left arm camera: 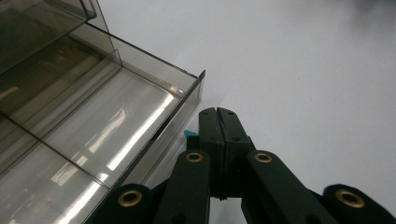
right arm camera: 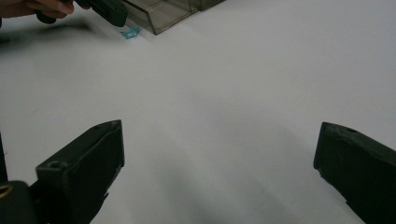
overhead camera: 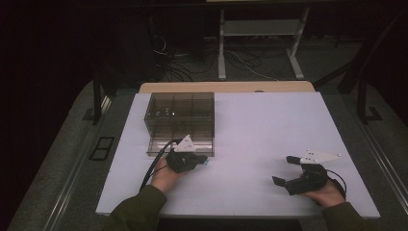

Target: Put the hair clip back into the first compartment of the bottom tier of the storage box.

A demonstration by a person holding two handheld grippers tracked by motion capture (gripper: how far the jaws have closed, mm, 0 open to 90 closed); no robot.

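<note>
A smoky clear compartment box (overhead camera: 180,122) stands on the white table at centre left. My left gripper (overhead camera: 202,160) rests at the box's near right corner, jaws pressed shut with nothing visible between them (left arm camera: 217,112). A small blue piece (overhead camera: 206,163) lies on the table just beside its tip, against the box wall (left arm camera: 189,134). The right gripper view shows that piece (right arm camera: 130,32) flat on the table by the box (right arm camera: 163,14). My right gripper (overhead camera: 285,170) sits at the near right of the table, wide open over bare surface (right arm camera: 219,140).
The white table top (overhead camera: 269,120) stretches between the two grippers and behind them. Some small items glint in the box's far left compartment (overhead camera: 163,111). Beyond the table's back edge are cables and desk legs (overhead camera: 222,53) on the floor.
</note>
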